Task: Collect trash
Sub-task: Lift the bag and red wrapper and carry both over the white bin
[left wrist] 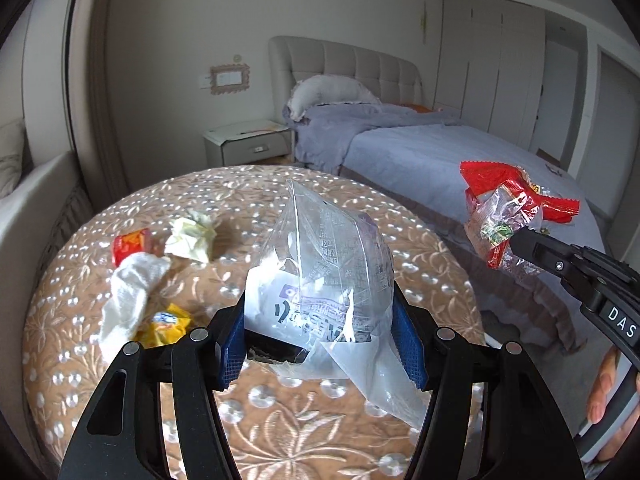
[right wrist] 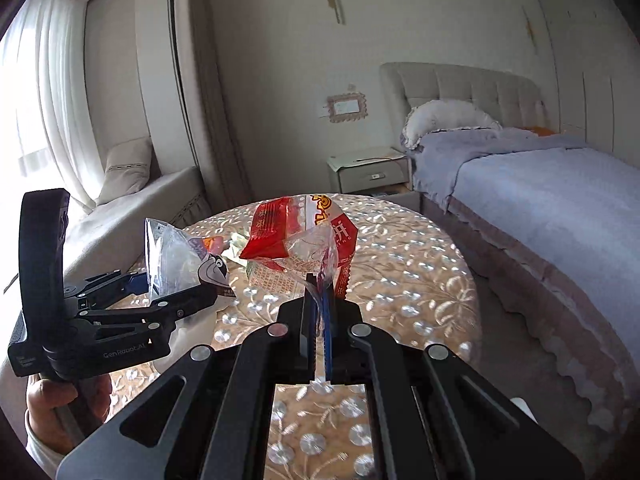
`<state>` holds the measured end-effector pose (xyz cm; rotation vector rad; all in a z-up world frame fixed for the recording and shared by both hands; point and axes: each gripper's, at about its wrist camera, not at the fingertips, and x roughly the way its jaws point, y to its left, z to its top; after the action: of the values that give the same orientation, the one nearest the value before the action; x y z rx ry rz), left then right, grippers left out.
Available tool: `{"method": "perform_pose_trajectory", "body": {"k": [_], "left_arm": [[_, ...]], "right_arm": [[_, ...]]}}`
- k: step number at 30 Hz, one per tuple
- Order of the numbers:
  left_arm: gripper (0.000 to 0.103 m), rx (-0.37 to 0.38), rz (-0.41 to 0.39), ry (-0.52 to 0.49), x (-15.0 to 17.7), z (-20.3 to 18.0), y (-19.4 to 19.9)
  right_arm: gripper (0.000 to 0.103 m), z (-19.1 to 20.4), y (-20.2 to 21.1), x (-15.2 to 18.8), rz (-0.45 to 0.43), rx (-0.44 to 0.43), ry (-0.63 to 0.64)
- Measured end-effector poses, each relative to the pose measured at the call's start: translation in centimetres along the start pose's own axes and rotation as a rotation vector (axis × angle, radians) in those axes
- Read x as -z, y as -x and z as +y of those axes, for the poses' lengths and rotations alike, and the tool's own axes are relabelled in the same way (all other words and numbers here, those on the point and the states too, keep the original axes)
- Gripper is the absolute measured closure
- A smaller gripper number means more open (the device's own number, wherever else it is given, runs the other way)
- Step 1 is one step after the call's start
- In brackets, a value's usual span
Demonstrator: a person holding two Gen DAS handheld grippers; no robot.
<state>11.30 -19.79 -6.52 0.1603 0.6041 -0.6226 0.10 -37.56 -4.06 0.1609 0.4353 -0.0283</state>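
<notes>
"GenRobot.AI" left gripper (right wrist: 176, 280) grips printed bag (left wrist: 320, 272).

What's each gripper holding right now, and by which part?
Left gripper clamps the clear plastic bag at its lower end. Right gripper pinches the red snack wrapper by its bottom edge.

The left gripper (left wrist: 320, 332) has its blue pads pressed wide against a clear plastic bag (left wrist: 320, 264). The right gripper (right wrist: 318, 320) pinches a red snack wrapper (right wrist: 296, 236), lifted above the round table's (right wrist: 420, 264) middle.
</notes>
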Motion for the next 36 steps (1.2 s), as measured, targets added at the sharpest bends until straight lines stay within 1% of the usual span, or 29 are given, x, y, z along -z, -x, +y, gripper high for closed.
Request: {"method": "perform_pose_trajectory", "body": {"k": [3, 7, 9, 14, 18, 22, 26, 29, 36], "left_arm": [[0.042, 0.032, 0.008, -0.051, 0.4, -3.0, -0.6], [0.042, 0.099, 0.016, -0.091, 0.6, -6.7, -1.5], [0.042, 0.121, 0.023, -0.117, 0.8, -8.6, -2.0], [0.042, 0.174, 0.066, -0.180, 1.9, -12.8, -3.9], [0.042, 0.233, 0.097, -0.210, 2.6, -16.1, -5.7], [0.042, 0.262, 0.128, -0.248, 3.4, -19.0, -7.3], [0.042, 0.278, 0.159, -0.287, 3.9, -21.3, -8.9], [0.041, 0.302, 0.188, -0.316, 4.7, -22.9, -10.2], [0.041, 0.326, 0.301, -0.362, 7.5, -26.0, -14.8]], "right_arm": [[0.099, -1.8, 1.4, 1.1, 0.000, 0.038, -0.031], [0.099, -4.3, 3.3, 2.5, -0.008, 0.091, -0.071], [0.099, -5.5, 4.0, 3.1, -0.007, 0.118, -0.091], [0.099, -8.6, 5.5, 5.3, 0.003, 0.180, -0.146], [0.099, -11.1, 6.2, 7.1, 0.018, 0.230, -0.186], [0.099, -13.8, 6.4, 8.7, 0.039, 0.260, -0.232], [0.099, -15.6, 6.2, 9.9, 0.060, 0.287, -0.266], [0.099, -16.8, 5.5, 11.1, 0.086, 0.299, -0.288], [0.099, -19.8, 4.2, 13.7, 0.148, 0.311, -0.340]]}}
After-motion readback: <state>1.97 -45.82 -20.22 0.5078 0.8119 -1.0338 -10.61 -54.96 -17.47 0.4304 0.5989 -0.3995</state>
